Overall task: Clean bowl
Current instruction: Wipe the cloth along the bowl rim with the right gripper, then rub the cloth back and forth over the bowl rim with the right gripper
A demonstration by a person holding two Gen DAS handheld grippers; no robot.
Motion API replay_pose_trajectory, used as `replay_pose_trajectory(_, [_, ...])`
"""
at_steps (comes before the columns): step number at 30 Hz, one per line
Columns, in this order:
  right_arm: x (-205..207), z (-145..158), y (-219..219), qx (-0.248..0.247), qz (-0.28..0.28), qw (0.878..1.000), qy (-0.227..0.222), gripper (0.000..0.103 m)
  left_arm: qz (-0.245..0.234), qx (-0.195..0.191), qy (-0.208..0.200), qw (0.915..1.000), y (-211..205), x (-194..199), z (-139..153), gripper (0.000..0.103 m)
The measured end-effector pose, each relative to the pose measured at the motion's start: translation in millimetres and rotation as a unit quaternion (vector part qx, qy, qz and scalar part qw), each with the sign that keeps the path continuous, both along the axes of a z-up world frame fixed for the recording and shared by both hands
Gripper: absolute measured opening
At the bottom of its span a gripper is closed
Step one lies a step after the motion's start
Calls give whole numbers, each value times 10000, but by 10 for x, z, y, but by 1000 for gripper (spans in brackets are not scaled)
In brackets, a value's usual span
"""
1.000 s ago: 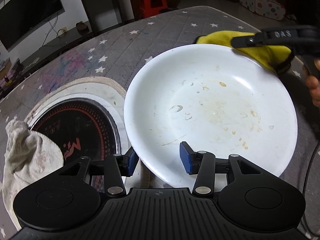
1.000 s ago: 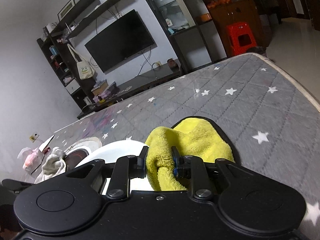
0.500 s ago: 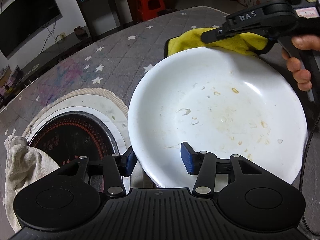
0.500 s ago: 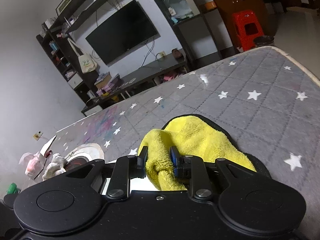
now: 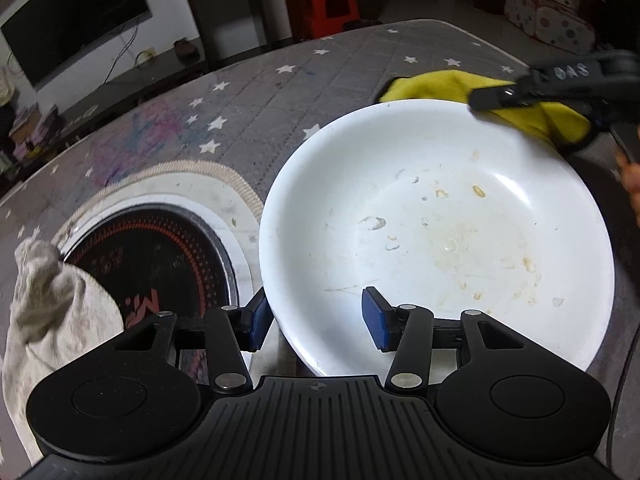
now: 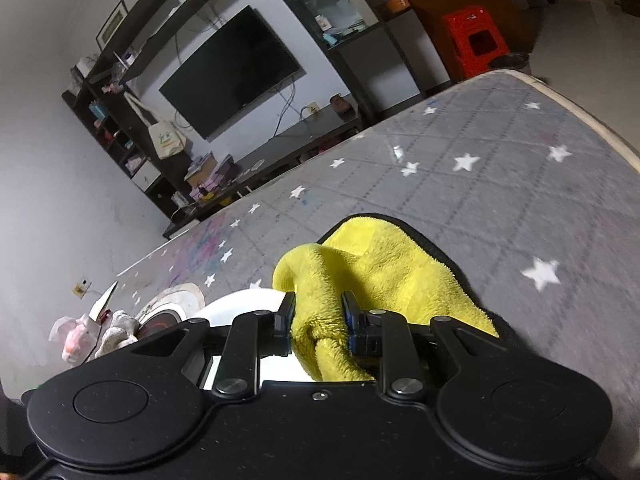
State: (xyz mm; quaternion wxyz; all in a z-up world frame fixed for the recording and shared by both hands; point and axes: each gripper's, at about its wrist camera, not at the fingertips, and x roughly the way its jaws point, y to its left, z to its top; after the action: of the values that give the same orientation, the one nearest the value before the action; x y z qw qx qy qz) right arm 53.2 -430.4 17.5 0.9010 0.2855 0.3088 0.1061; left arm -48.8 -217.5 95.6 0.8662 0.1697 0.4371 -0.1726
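White glazed ceramic, one bowl [image 5: 436, 232], wide and shallow, is sitting on the grey star-print quilted cover [image 5: 256, 92] just beside a round dark cooktop [image 5: 156, 264] set into the surface; its inside is carrying dried yellowish smears and specks across the centre and toward the right. The left gripper [image 5: 316, 320] is standing wide open with the bowl's near rim between its blue pads [image 5: 376, 324], the left pad outside the wall, the right pad inside, neither visibly pressing. The right gripper [image 6: 316, 324] is pinching a bunched yellow fleece cloth [image 6: 380, 272] at the bowl's far rim, the cloth trailing onto the cover behind. Risks, as judged: with the rim unclamped, a firm wiping stroke is likely sliding or spinning the bowl toward the cooktop or tipping it on the soft quilted cover; a hard pinch on the thin glazed rim is liable to slip. The cloth is looking dry, so the crusted marks are perhaps only smearing. The loose tail of cloth is at risk of snagging under the rim. A crumpled off-white rag [image 5: 48, 304] is lying at far left, partly over the cooktop.
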Motion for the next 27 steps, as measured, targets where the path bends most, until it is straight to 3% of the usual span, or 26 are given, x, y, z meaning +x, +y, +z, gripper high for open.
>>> replay_pose_trajectory(13, [-530, -65, -50, 131, -190, 9997, -108, 25, 528, -402, 300, 9973, 207, 95, -181, 50])
replay_pose_trajectory(18, [-783, -81, -35, 164, -193, 9995, -196, 25, 706, -442, 254, 9962, 414, 349, -321, 42])
replay_pose_trajectory(27, [-1122, -101, 13, 306, -74, 9992, -247, 25, 234, -322, 213, 9990, 672, 438, -405, 40])
